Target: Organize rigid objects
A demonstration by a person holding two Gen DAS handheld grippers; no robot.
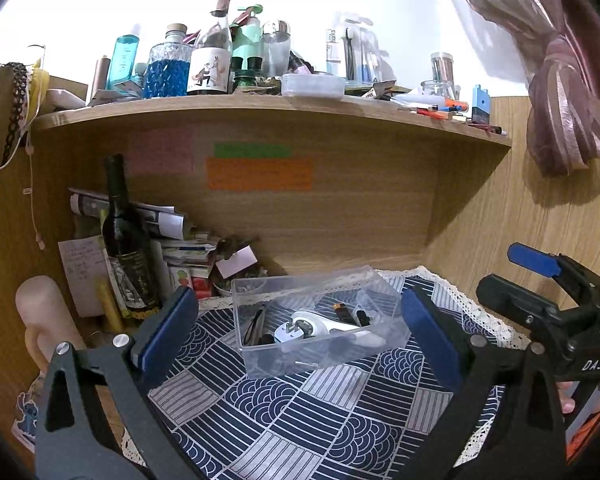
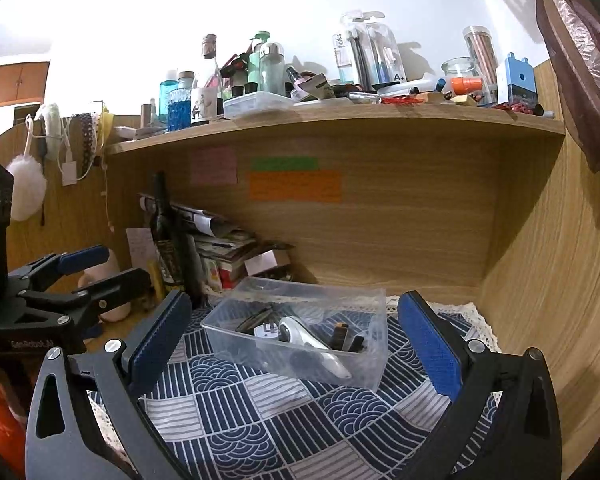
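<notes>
A clear plastic box [image 1: 260, 356] stands on a blue patterned cloth [image 1: 300, 420] in a wooden desk nook; it also shows in the right wrist view [image 2: 364, 376]. Inside lie a white plug adapter [image 1: 288, 334], a white-handled tool [image 1: 340, 330], a lighter [image 1: 342, 312] and small dark items. My left gripper [image 1: 296, 336] is open and empty, with its jaws either side of the box, held short of it. My right gripper [image 2: 292, 340] is open and empty, likewise facing the box. Each gripper shows at the edge of the other's view.
A dark wine bottle [image 1: 126, 244] and stacked papers [image 1: 180, 248] stand at the nook's back left. The shelf [image 1: 260, 106] above holds several bottles, jars and pens. A cream bottle [image 1: 44, 320] stands at the left. A curtain [image 1: 560, 80] hangs at the right.
</notes>
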